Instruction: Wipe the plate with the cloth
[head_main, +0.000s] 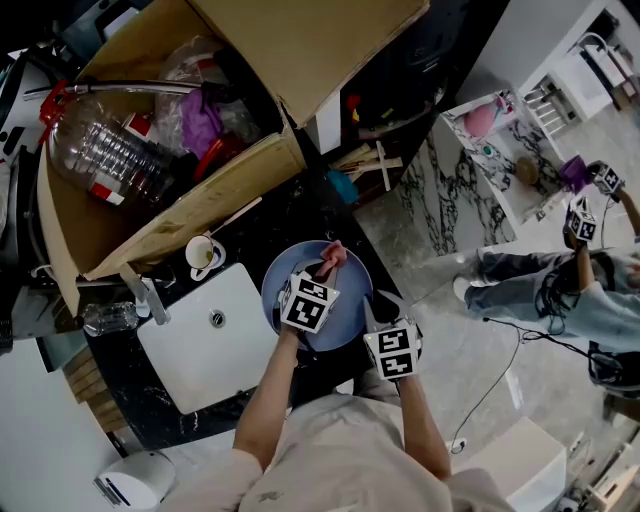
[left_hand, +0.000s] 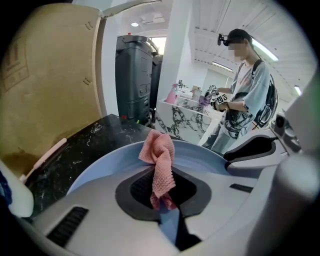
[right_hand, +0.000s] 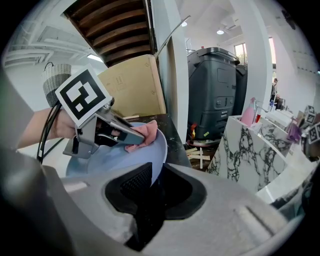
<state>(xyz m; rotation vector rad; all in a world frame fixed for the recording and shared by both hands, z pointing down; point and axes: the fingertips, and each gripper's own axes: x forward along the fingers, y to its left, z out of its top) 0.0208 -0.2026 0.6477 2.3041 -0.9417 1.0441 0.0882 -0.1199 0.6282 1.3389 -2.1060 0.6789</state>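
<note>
Sink (head_main: 215, 350): white, set in the dark bench (head_main: 290, 225).
Tap (head_main: 143, 295): at the sink's left rim.
Cup (head_main: 203, 254): just beyond the sink.
Cardboard box (head_main: 215, 205): open behind the sink, with a big clear bottle (head_main: 105, 152) inside.
Person (head_main: 560, 290): well right of the sink, beside a marbled bench (head_main: 505, 160).

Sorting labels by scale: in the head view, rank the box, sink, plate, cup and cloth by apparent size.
1. box
2. sink
3. plate
4. cup and cloth: they look alike, and the cloth is partly hidden, so they are left unranked.
</note>
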